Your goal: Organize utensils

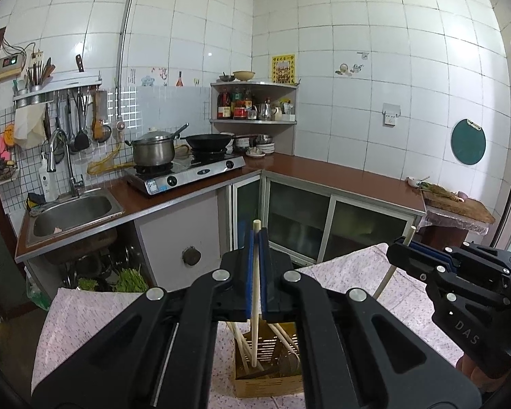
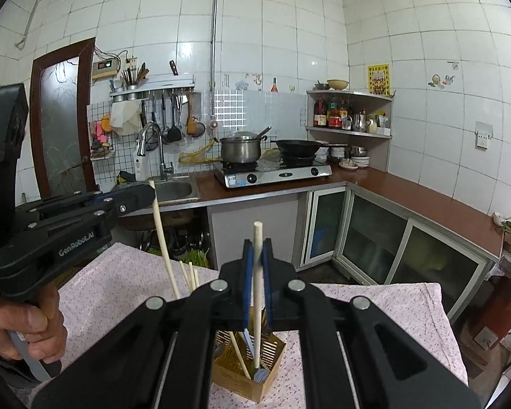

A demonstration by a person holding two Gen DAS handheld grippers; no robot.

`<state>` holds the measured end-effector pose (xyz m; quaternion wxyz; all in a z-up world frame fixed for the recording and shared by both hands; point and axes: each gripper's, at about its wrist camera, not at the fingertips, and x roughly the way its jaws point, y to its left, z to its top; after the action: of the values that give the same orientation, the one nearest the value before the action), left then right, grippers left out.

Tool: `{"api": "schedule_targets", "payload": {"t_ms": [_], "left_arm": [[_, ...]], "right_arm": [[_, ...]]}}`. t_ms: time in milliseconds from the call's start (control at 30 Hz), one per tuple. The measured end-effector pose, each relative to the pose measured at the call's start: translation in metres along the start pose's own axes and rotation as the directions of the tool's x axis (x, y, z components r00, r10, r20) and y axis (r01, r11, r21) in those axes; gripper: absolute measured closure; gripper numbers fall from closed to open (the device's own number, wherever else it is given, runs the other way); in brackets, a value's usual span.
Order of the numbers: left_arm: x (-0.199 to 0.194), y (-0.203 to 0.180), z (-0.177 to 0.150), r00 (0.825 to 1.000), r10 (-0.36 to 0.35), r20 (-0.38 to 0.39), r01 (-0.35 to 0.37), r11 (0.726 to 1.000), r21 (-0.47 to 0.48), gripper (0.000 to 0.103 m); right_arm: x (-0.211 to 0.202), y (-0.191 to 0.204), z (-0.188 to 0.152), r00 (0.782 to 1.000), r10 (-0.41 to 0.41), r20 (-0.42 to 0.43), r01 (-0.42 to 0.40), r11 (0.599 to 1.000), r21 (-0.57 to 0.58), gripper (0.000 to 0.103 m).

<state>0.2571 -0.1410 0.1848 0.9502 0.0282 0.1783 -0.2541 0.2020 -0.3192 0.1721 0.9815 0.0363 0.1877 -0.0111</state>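
Both tools are carrying one pale wooden chopstick each over the slotted tan wooden utensil box (image 1: 269, 371) standing on the desk under a pink floral cloth (image 1: 85, 320).

Left tool (image 1: 256, 238): jaws fully closed on the left chopstick (image 1: 254, 293). Long axis is running near upright, blunt end above the blue pads, lower tip reaching down into the box beside other chopsticks.

Right tool (image 2: 257, 245): jaws pinching shut on the right chopstick (image 2: 256, 289), likewise near vertical, tip sitting low among the utensils already in the box.

Judgement: each stick wants lowering straight along its own axis, staying upright, with the pads letting go only once the tip is bottoming out, so that it is not tipping out or knocking its neighbours.
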Motion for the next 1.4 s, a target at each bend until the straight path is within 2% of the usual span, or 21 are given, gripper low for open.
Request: {"api": "schedule_targets", "payload": {"t_ms": [300,667,733,767,800,833,900,933,1000,1033,1100,1267,1400], "left_arm": [[0.027,0.010,-0.014,0.998,-0.006,-0.067,0.004,1.000,-0.024,0.103],[0.022,0.024,-0.024,0.998,0.021,-0.066,-0.023,0.999,-0.044,0.100],[0.016,0.028,-0.031,0.997,0.027,-0.067,-0.030,0.998,-0.050,0.089],[0.014,0.030,-0.035,0.997,0.029,-0.068,-0.033,0.998,-0.054,0.075],[0.009,0.033,-0.040,0.997,0.035,-0.068,-0.040,0.997,-0.064,0.062],[0.005,0.036,-0.045,0.997,0.040,-0.065,-0.045,0.997,-0.069,0.059],[-0.004,0.041,-0.058,0.997,0.051,-0.062,-0.055,0.996,-0.069,0.050],[-0.010,0.044,-0.066,0.997,0.057,-0.059,-0.061,0.995,-0.073,0.046],[-0.024,0.050,-0.084,0.996,0.074,-0.044,-0.078,0.993,-0.086,0.029],[-0.032,0.052,-0.096,0.995,0.089,-0.039,-0.092,0.992,-0.084,0.024],[-0.044,0.053,-0.115,0.993,0.116,-0.025,-0.118,0.990,-0.083,0.008],[-0.072,0.055,-0.170,0.988,0.145,-0.042,-0.149,0.985,-0.086,0.005],[-0.095,0.057,-0.214,0.980,0.185,-0.077,-0.193,0.976,-0.104,0.005]], "right_arm": [[0.021,0.001,-0.008,0.999,0.002,-0.041,-0.001,1.000,0.011,0.096],[0.022,-0.006,-0.013,0.999,-0.014,-0.045,0.015,0.999,0.030,0.096],[0.018,-0.008,-0.019,0.999,-0.019,-0.047,0.020,0.999,0.027,0.095],[0.016,-0.009,-0.022,0.999,-0.021,-0.046,0.022,0.999,0.026,0.095],[0.012,-0.011,-0.027,0.999,-0.025,-0.048,0.027,0.999,0.026,0.088],[0.009,-0.013,-0.032,0.998,-0.025,-0.049,0.027,0.999,0.031,0.074],[0.001,-0.017,-0.042,0.999,-0.028,-0.042,0.030,0.999,0.046,0.060],[-0.004,-0.018,-0.049,0.999,-0.031,-0.043,0.034,0.998,0.049,0.060],[-0.012,-0.021,-0.063,0.998,-0.050,-0.045,0.053,0.997,0.051,0.057],[-0.016,-0.022,-0.071,0.997,-0.060,-0.045,0.063,0.996,0.057,0.053],[-0.024,-0.025,-0.090,0.997,-0.059,-0.054,0.063,0.995,0.071,0.052],[-0.048,-0.020,-0.137,0.994,-0.095,-0.049,0.098,0.993,0.070,0.046],[-0.070,-0.009,-0.193,0.991,-0.125,-0.056,0.128,0.990,0.062,0.045]]}}
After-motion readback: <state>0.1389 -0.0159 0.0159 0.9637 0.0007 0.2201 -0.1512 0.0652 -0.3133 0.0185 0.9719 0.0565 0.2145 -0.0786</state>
